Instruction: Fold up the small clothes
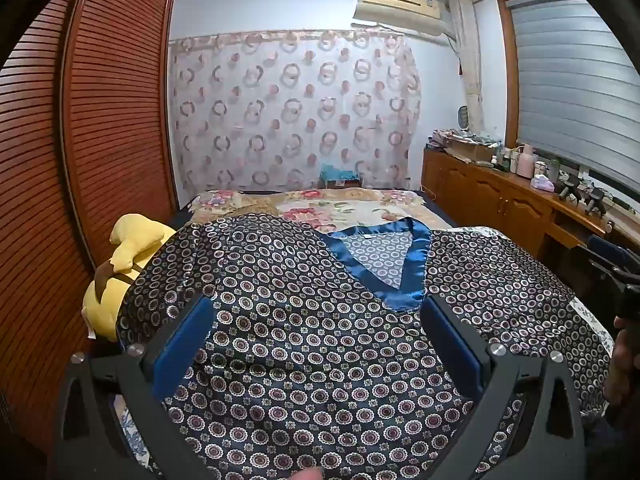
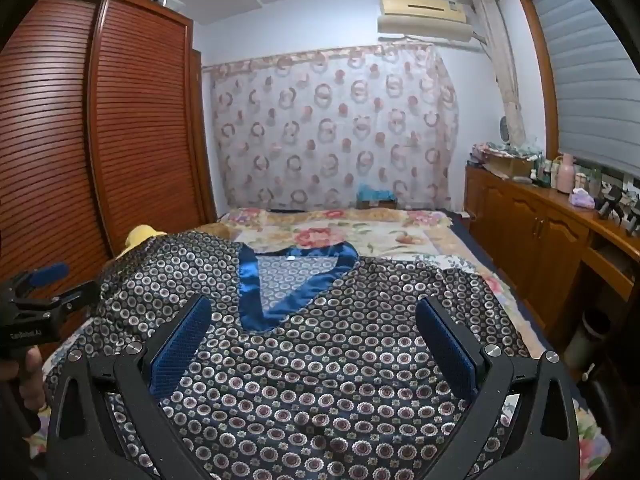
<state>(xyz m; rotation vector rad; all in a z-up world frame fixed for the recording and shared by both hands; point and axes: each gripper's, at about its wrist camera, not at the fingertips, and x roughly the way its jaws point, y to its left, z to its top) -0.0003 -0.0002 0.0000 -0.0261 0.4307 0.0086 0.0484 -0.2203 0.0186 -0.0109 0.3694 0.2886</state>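
Left wrist view: both hand-held grippers (image 1: 316, 312) (image 2: 314, 312) gape wide (nothing held) above the flat shirt (image 1: 320, 360), bedspread (image 1: 360, 208) beyond.

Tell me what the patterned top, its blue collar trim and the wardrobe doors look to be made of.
Patterned top: thin satin-like woven cloth, likely silk or polyester; it shows a soft sheen and fine ripples.
Blue collar trim: glossier satin band, with bright highlights along it.
Wardrobe doors: reddish-brown wood or wood veneer, slatted, with a semi-gloss varnish; which of the two cannot be told.
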